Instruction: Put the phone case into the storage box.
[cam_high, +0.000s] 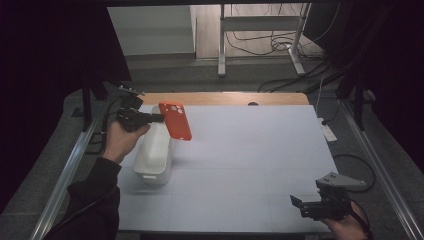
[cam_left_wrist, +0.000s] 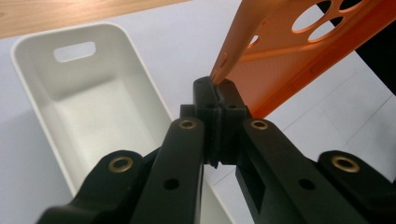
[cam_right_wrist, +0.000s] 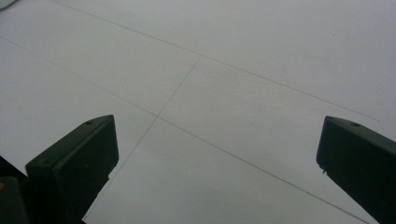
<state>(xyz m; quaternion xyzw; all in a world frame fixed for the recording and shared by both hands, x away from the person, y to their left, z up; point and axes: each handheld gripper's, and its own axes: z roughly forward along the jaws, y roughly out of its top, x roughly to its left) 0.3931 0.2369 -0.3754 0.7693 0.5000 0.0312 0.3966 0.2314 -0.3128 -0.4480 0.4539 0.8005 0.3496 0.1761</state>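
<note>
Just beside case (cam_high: 175, 120): white bin (cam_high: 153, 155).

Black left gripper (cam_left_wrist: 217, 100) – brass rivets, dark sleeve (cam_high: 95, 192), grey-plated right gripper (cam_high: 304, 204)

Orange phone case (cam_left_wrist: 299, 56) smooth matt plastic; white bin (cam_left_wrist: 93, 107) smooth plastic, slight sheen; tabletop (cam_high: 250, 165) matt
</note>
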